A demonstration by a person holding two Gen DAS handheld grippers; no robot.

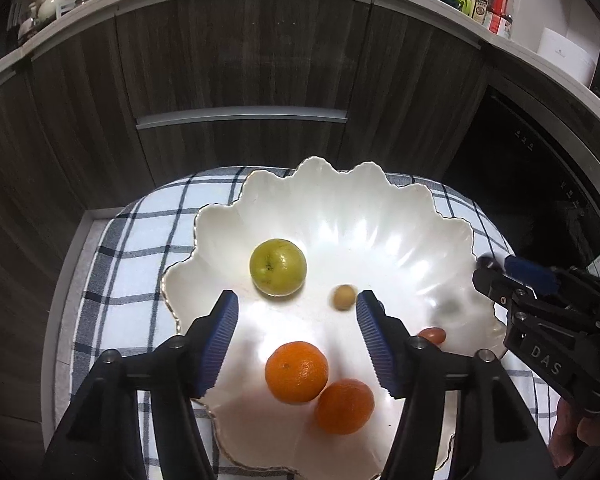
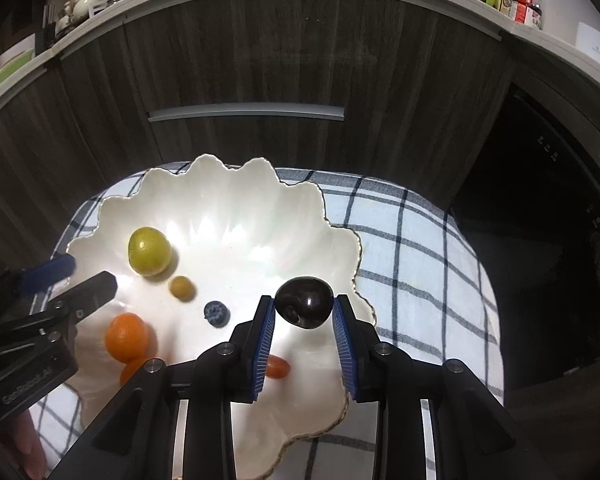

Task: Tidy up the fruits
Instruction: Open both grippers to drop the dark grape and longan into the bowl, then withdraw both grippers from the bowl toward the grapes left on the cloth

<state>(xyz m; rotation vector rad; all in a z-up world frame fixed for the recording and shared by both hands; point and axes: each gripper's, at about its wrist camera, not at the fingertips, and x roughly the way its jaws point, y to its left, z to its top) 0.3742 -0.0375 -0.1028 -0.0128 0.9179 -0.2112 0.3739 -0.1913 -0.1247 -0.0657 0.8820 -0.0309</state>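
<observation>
Dark wood-grain cabinet fronts (image 1: 240, 52) with a pale bar handle rise behind a soft cloth (image 2: 412, 240) checked in white and navy. On the cloth sits a broad, glossy white bowl (image 1: 380, 216), shell-shaped with a scalloped, gilt-edged rim. Inside it lie a smooth green round fruit (image 1: 278, 266), two dimpled oranges (image 1: 297, 372) touching each other, a small red oval tomato (image 2: 278, 367), a tan ball-like fruit (image 1: 343, 297) and a matte blueberry (image 2: 217, 313). The left gripper (image 1: 298, 312) hangs over the bowl with its ribbed blue pads set wide and nothing between them. The right gripper (image 2: 303, 308) pinches a shiny dark plum (image 2: 305, 307) between its pad tips, above the bowl's right rim.
</observation>
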